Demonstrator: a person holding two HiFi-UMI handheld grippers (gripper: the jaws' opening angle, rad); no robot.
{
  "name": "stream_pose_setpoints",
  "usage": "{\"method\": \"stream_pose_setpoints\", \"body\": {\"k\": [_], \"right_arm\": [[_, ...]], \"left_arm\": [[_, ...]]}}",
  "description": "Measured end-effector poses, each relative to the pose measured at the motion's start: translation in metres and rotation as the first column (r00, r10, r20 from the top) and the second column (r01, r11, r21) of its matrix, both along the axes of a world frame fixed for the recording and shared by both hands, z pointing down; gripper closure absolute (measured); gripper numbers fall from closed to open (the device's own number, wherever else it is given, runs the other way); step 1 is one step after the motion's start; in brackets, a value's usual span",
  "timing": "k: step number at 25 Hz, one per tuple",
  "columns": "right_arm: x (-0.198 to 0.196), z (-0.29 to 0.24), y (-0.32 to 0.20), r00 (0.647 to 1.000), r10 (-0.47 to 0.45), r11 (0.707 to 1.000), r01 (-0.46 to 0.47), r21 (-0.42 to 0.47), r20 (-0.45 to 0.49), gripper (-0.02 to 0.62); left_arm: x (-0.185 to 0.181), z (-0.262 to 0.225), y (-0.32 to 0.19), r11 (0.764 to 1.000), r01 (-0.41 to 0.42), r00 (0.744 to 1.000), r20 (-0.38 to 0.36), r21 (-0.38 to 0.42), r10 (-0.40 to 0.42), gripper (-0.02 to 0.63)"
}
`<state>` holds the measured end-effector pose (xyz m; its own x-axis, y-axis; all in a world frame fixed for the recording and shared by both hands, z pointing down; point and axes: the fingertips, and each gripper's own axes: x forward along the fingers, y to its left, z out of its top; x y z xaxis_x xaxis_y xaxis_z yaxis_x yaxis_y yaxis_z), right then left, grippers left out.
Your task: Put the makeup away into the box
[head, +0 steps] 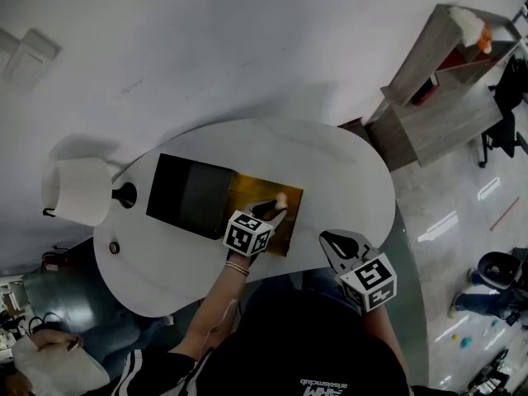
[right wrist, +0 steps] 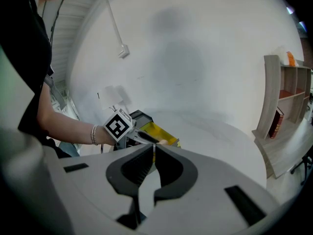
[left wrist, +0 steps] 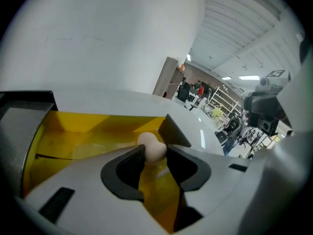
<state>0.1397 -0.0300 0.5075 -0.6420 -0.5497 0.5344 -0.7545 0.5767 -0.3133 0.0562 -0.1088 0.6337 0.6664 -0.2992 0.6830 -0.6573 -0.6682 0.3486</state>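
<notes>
In the head view, the left tool (head: 276, 205) grips a small beige gourd-shaped makeup sponge (head: 281, 198) over the open yellow-lined box (head: 247, 190). The box's black lid (head: 188, 195) lies flat against its left side on the white rounded surface (head: 330, 167). The right tool (head: 328, 239) hovers well apart, near the front edge. The left gripper view adds what the head view cannot show: the dark pads stand partly apart and press the sponge's two sides, with yellow lining behind and below it. Whether the sponge touches the lining cannot be told. The right gripper view shows that tool's jaws together, with nothing between them.
</notes>
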Motion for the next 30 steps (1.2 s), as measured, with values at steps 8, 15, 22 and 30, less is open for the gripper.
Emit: {"method": "stream_pose_setpoints", "body": {"k": [8, 15, 22, 30], "right_arm": [[-0.007, -0.005, -0.003, 1.000, -0.011, 1.000, 0.011, 0.017, 0.000, 0.566], [-0.014, -0.009, -0.002, 0.999, -0.040, 0.999, 0.040, 0.023, 0.005, 0.566], [-0.028, -0.013, -0.005, 0.993, -0.117, 0.992, 0.116, 0.040, 0.009, 0.566], [-0.060, -0.018, -0.016, 0.959, -0.284, 0.957, 0.282, 0.071, 0.019, 0.566]], "left_arm": [[-0.002, 0.000, 0.003, 1.000, -0.002, 1.000, -0.004, -0.019, 0.002, 0.424], [-0.010, -0.013, 0.006, 0.999, 0.032, 0.999, -0.010, 0.002, -0.032, 0.408], [-0.020, -0.052, 0.011, 0.993, 0.100, 0.993, -0.071, 0.066, -0.095, 0.408], [-0.057, -0.104, 0.024, 0.945, 0.262, 0.960, -0.148, 0.197, -0.236, 0.528]]}}
